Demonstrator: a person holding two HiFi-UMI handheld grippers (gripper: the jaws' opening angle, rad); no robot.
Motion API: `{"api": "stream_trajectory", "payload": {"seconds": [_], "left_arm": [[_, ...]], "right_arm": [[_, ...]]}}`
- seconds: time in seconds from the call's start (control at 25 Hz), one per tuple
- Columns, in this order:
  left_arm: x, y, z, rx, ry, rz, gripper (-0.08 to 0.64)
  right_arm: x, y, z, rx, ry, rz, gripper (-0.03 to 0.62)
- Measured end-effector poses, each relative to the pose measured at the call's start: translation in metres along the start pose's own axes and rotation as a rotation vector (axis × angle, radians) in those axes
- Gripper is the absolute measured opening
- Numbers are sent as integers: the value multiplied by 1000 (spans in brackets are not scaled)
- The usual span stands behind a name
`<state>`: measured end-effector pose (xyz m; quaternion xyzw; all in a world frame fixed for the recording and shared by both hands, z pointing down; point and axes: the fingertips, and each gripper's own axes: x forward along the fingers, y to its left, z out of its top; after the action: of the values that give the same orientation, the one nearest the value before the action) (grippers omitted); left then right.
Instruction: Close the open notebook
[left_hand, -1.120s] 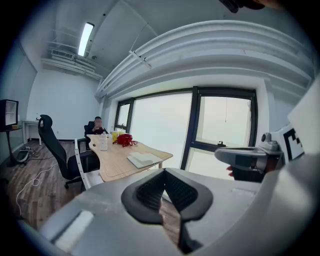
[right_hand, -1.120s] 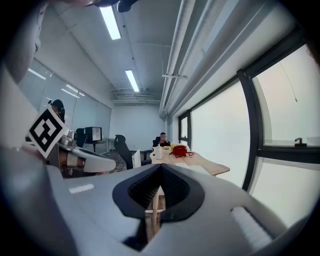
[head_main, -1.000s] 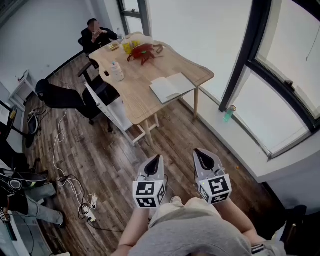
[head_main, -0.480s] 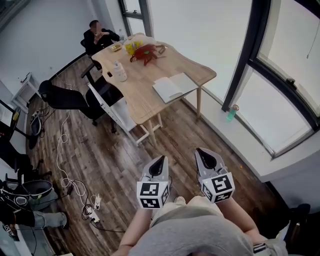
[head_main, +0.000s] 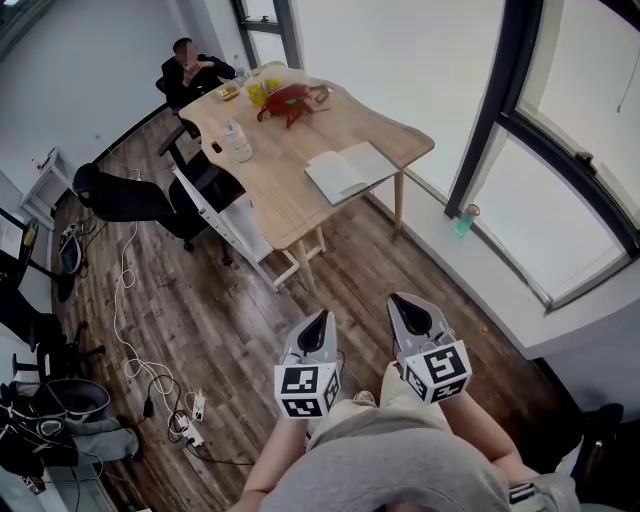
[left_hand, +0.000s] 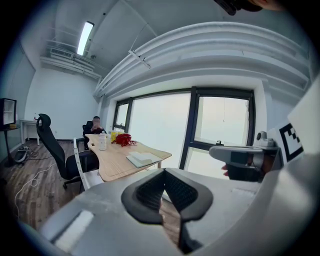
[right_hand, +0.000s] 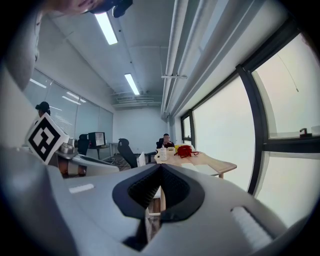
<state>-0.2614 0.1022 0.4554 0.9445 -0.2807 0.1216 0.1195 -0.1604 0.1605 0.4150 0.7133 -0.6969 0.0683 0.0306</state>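
Holding left gripper (head_main: 318, 318) and right gripper (head_main: 405, 303) side by side, low and close to the body. Jaws of each pressed together, nothing between. Pointing both across the floor toward desk (head_main: 270, 195), well apart from it. Noting notebook (head_main: 350, 172) open flat by the desk's window-side corner, spread running along that edge. Lies straight ahead, between the two lines of aim; judging neither gripper clearly nearer. Needs an approach first.

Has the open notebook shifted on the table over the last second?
No. The notebook still lies open at the same spot by the table's window-side edge.
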Motion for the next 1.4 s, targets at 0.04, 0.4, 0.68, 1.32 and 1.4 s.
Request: {"api": "stream_trajectory", "payload": {"seconds": [0.04,0.4,0.68,1.32,1.4], "left_arm": [[2,2,-1,-3,3,5,5],[44,19,9,-12,-1,65,5],[102,15,24,-12,13,95,5],[235,-4,70,-52,1,219,5],[250,-7,75,-57,0,242,5]], "right_arm": [[2,0,-1,-3,1,5,0],[42,-28,5,-8,-17,68,0],[79,-85,14,-1,-20,91,0],[166,-221,40,-30,10,225,0],[175,-236,42,-40,15,246,0]]}}
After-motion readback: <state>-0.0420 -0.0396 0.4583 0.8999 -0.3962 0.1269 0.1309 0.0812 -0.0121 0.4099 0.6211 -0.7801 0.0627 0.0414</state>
